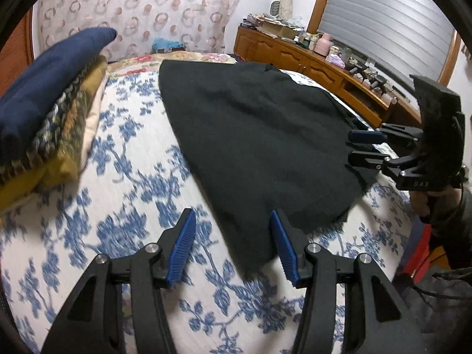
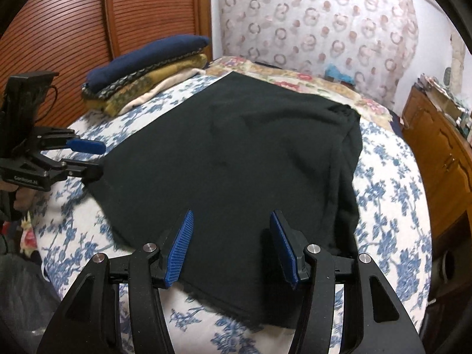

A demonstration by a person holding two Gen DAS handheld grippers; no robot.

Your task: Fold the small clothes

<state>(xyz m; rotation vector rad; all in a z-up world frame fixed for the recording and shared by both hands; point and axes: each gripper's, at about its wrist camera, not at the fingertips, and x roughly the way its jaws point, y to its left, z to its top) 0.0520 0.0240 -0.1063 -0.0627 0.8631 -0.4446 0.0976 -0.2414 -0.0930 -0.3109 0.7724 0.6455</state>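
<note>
The left gripper (image 1: 233, 243) has its two blue-padded jaws spread, with nothing pinched; its own camera shows the near left corner of the black garment (image 1: 253, 147) lying under and between them, the cloth apart from the pads. The right gripper (image 2: 231, 243) is likewise spread and grips nothing; its jaws hang over the near edge of the same garment (image 2: 236, 159), towards its right side.

Each camera catches the other tool side-on. The left view shows the right gripper (image 1: 364, 147) at the garment's right edge, fingers level and parted, with a hand (image 1: 421, 203) on its handle. The right view shows the left gripper (image 2: 88, 159) by the garment's left corner, one blue pad above and one black finger just at the cloth; whether it touches cannot be told.

The garment lies flat on the bed (image 2: 383, 206), in the middle of the blue-flowered spread, its long axis running from the near edge towards the far edge. Only the right view shows a folded-over strip along its right side with a bunched dark bit at the far right corner.

At the bed's far left corner sits a stack of folded cloths (image 2: 147, 70), navy on top, mustard and cream below. Only the right view shows the slatted wooden door (image 2: 88, 14) behind that stack. The left view shows more of the wooden cabinet (image 1: 309, 65) beyond the right edge, cluttered on top, below a shuttered window (image 1: 389, 23).
</note>
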